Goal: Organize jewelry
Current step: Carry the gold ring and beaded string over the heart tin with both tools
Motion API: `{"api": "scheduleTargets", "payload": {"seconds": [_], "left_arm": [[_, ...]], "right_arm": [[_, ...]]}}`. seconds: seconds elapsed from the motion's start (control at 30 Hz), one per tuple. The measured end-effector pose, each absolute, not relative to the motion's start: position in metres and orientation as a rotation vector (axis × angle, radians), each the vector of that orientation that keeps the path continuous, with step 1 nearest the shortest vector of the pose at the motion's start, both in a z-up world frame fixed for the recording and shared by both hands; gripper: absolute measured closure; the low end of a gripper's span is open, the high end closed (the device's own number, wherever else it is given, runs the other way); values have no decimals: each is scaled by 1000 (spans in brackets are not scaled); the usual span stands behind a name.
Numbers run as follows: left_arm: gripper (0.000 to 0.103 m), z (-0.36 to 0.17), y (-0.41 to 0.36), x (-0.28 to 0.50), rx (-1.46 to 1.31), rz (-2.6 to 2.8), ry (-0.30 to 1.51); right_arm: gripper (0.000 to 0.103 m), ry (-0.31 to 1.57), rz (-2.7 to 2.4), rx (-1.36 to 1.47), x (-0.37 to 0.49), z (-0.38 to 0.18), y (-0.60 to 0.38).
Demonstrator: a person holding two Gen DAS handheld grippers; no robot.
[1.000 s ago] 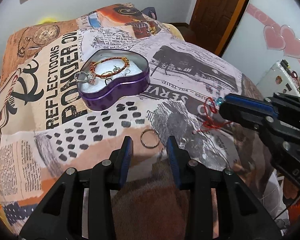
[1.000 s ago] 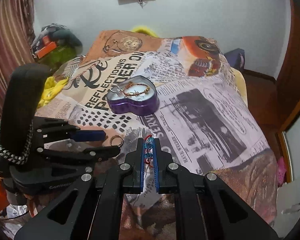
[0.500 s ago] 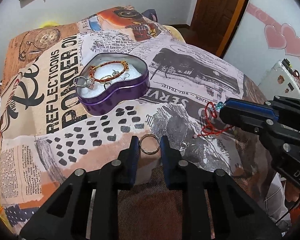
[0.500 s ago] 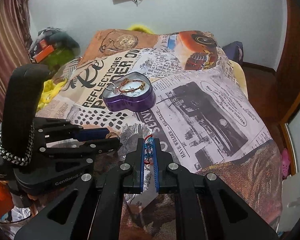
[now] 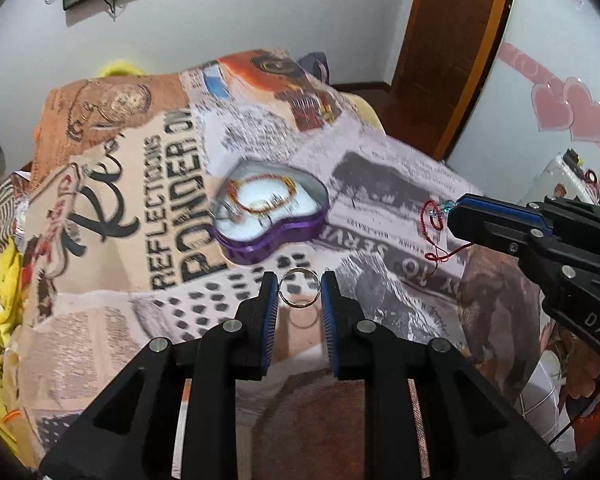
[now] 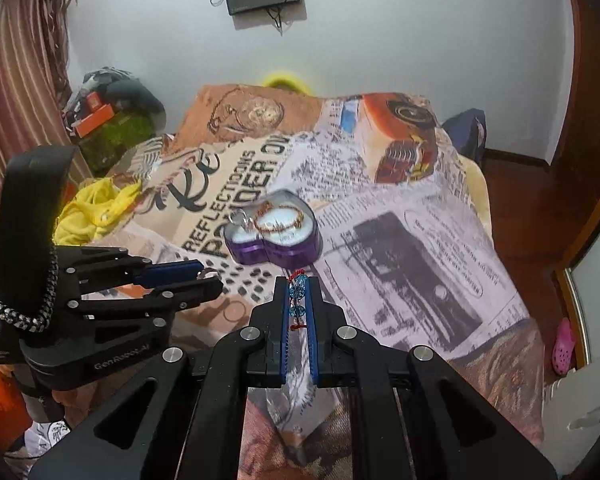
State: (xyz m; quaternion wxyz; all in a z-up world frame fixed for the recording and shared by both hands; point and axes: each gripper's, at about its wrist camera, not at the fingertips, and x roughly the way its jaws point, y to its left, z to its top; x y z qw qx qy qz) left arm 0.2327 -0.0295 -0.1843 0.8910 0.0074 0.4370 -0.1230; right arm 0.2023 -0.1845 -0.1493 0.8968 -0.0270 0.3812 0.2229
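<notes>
Left gripper (image 5: 299, 280) clamped on metal ring (image 5: 299, 288), right gripper (image 6: 298, 280) pinching red beaded bracelet (image 6: 297, 296); heart-shaped purple tin (image 5: 272, 236) just ahead: carry level, release low over lining.

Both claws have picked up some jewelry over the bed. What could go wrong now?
The left gripper pinches the thin metal ring only by its edges, so it might twist and drop onto the busy-patterned bedspread, where it would be hard to spot. The red cord bracelet dangles from the right gripper and could snag the rim of the purple heart-shaped tin.
</notes>
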Motion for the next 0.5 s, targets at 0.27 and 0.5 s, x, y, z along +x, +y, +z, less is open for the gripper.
{"api": "scheduleTargets", "payload": {"seconds": [0.27, 0.5], "left_arm": [[82, -158, -13, 235, 3, -233, 831], [82, -153, -2, 248, -13, -218, 814]], "right_arm": [[96, 730, 470, -58, 208, -128, -175], [96, 686, 482, -57, 221, -113, -164]]}}
